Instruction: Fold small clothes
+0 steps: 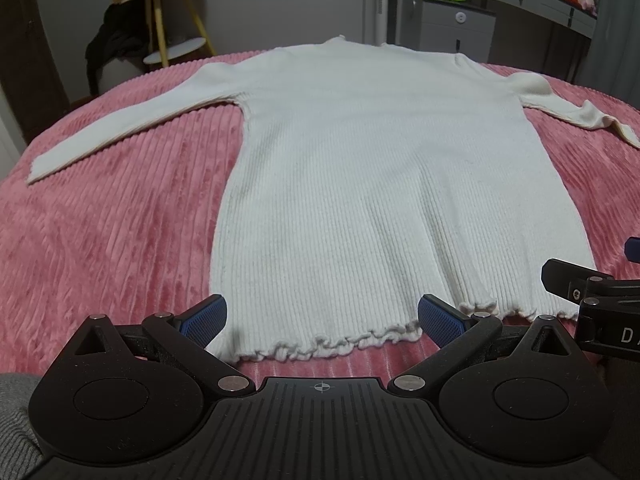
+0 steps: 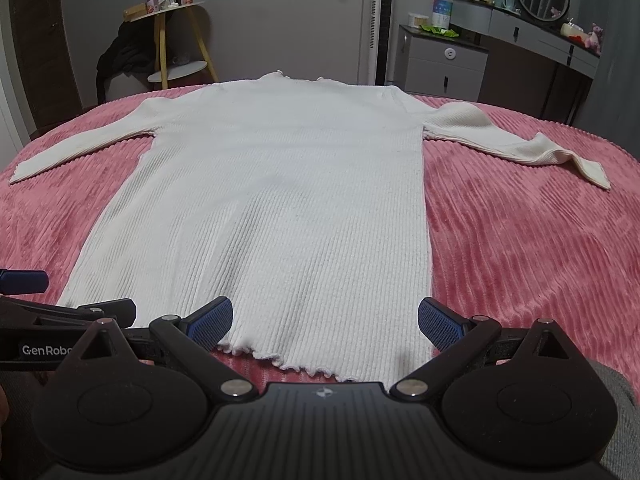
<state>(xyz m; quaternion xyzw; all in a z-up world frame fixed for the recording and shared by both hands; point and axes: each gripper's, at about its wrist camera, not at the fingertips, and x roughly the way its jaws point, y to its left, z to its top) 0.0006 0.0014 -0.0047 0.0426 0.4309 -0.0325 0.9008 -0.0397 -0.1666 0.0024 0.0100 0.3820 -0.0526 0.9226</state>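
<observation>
The white sweater (image 1: 360,184) lies flat on the pink bed cover (image 1: 120,232), sleeves spread out, so it is ready for folding. The left gripper (image 1: 322,320) and the right gripper (image 2: 325,320) hover at its ruffled hem (image 1: 340,344), jaws spread wide, holding nothing.

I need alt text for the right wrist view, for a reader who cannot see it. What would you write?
A white ribbed sweater lies flat, sleeves spread, on a pink ribbed blanket, its ruffled hem nearest the camera. The open right gripper is at the hem, its blue-padded fingers wide apart; the left gripper shows at the left edge. A dresser and side table stand behind.
</observation>
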